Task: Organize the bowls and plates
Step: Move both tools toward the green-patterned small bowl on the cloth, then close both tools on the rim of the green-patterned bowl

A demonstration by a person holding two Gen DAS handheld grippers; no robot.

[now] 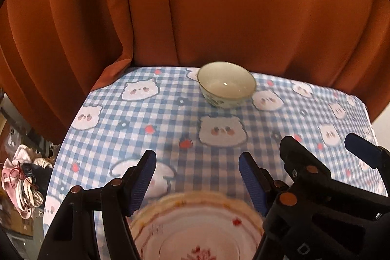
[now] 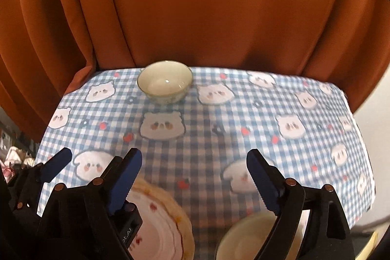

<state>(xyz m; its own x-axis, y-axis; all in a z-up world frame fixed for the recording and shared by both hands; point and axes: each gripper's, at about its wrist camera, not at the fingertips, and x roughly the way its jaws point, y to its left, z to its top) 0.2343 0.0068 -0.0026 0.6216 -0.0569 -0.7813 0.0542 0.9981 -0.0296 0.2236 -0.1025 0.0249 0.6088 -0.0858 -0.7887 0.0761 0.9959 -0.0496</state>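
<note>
- Blue-and-white checked cloth with bear faces covers the tabotop's stand-in, the tabletop (image 1: pixel 151 118), and a rust curtain (image 1: pixel 219 4) hangs right behind its far edge.
- The left hand-held gripper (image 1: pixel 197 177) hangs with jaws wide and empty over the near plate (image 1: pixel 195 230), which has an orange rim.
- The right hand-held gripper (image 2: pixel 193 177) is also wide and empty; a pale bowl (image 2: pixel 243 235) lies blurred under its right finger, beside the plate.
- A small bowl (image 2: pixel 164 81) stands alone near the far edge, well apart from both.
- Likely step: fetch that far bowl. Approach from above and pinch one wall of the rim.
- Open cloth lies between; mind the curtain behind and the drop at the sides.
</note>
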